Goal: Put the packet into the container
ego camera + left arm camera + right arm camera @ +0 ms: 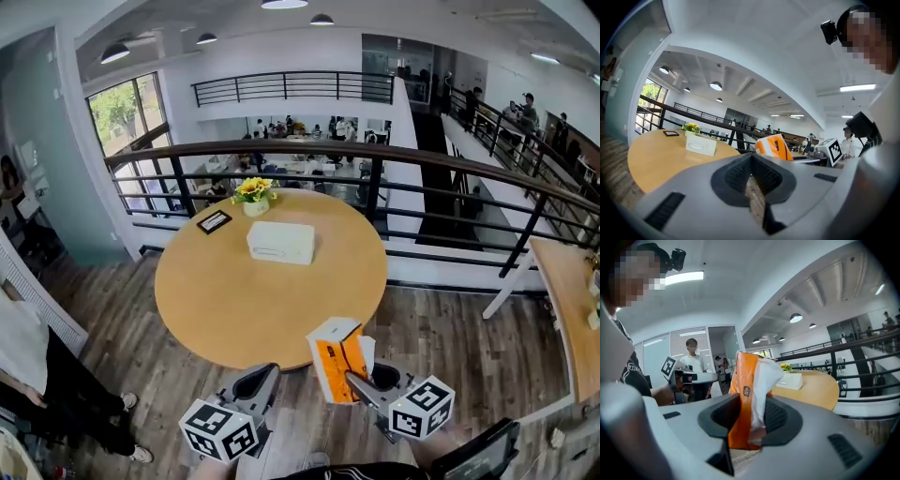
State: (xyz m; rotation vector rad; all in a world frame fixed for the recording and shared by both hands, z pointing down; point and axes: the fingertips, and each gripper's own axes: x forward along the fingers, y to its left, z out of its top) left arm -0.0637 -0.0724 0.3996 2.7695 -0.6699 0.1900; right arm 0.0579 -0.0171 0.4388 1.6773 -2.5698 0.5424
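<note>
Packet: orange-white plastic packet [749, 394], likely soft, light; pinch mid-body.
R gripper [751, 414]: clenched on it.
L gripper [751, 161]: closed, empty.

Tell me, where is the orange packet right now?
The packet sits low in the head view, right of centre, clamped in the right gripper at the table's near edge.

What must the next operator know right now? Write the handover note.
Right gripper: shut on the orange packet, held in the air off the near edge of the round table.
Left gripper: shut, empty.
White container: on the table, near the flowers.
Done: packet is in grip.
To do: carry it over and put it into the container.
</note>
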